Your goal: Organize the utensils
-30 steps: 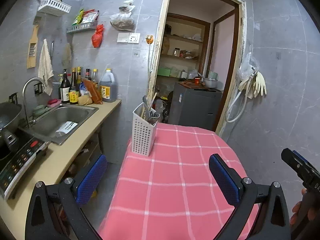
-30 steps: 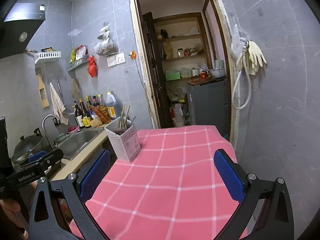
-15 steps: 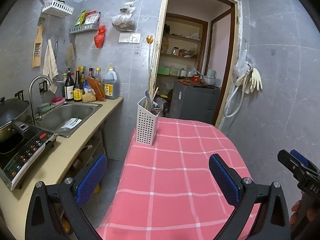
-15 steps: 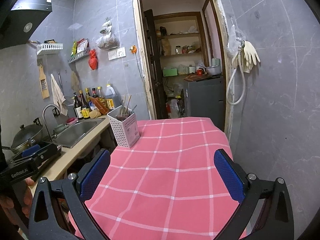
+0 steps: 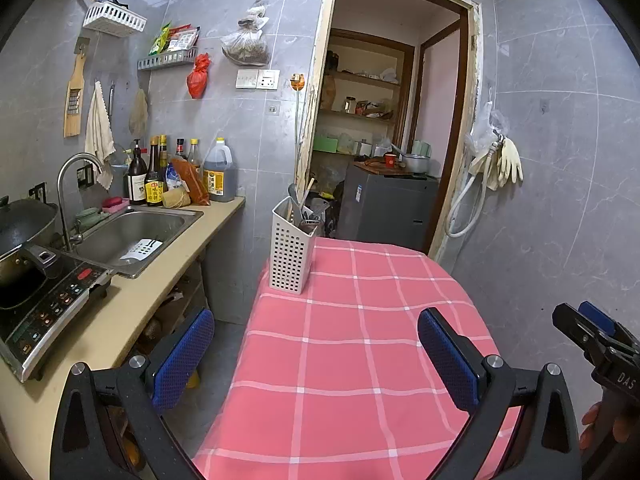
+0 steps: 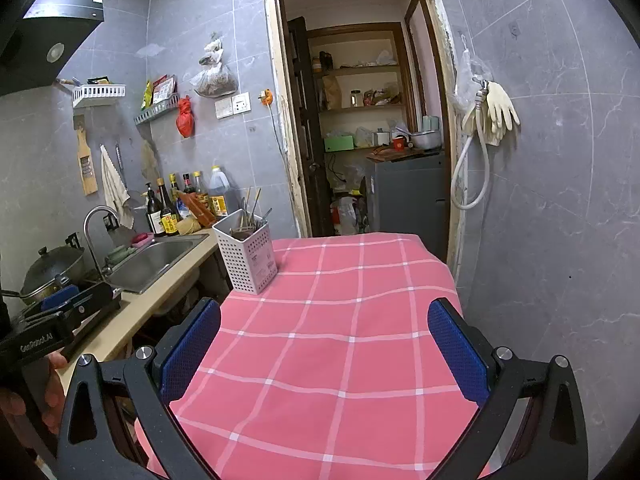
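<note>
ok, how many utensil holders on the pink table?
1: a white perforated plastic utensil holder at the far left corner of the pink checked tablecloth, with utensils standing in it. No others visible.

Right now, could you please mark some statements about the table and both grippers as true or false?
1. The white utensil holder stands upright on the pink checked tablecloth. True.
2. The holder is empty. False: utensils stick out of its top.
3. The left gripper is shut on a spoon. False: it is open and holds nothing.
4. The right gripper is open. True.
5. Loose utensils lie scattered on the cloth. False: none show there.
</note>
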A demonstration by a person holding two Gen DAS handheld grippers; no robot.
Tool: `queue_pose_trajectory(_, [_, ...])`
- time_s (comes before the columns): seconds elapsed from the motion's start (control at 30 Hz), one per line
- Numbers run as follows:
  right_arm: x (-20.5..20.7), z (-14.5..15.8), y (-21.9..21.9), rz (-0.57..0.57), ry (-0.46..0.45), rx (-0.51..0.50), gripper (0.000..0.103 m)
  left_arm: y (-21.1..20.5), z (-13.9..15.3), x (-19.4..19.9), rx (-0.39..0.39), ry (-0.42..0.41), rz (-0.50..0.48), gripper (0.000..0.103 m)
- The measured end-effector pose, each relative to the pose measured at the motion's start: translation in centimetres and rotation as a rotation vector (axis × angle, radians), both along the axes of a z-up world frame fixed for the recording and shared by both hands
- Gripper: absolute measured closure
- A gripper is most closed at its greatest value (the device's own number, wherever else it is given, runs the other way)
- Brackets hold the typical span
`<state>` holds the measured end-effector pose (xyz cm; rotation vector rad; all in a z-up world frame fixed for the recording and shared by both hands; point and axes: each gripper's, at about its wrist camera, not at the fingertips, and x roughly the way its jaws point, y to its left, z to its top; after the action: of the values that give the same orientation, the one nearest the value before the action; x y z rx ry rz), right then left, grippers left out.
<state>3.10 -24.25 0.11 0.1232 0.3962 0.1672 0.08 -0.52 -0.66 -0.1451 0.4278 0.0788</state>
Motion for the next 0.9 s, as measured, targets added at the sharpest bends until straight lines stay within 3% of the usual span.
queue_pose_trajectory(0.9, [0.01,-0.01,0.41,0.003,0.005,0.002,0.001,-0.03,0.10,0.14,0.001,0.003,0.000,0.000])
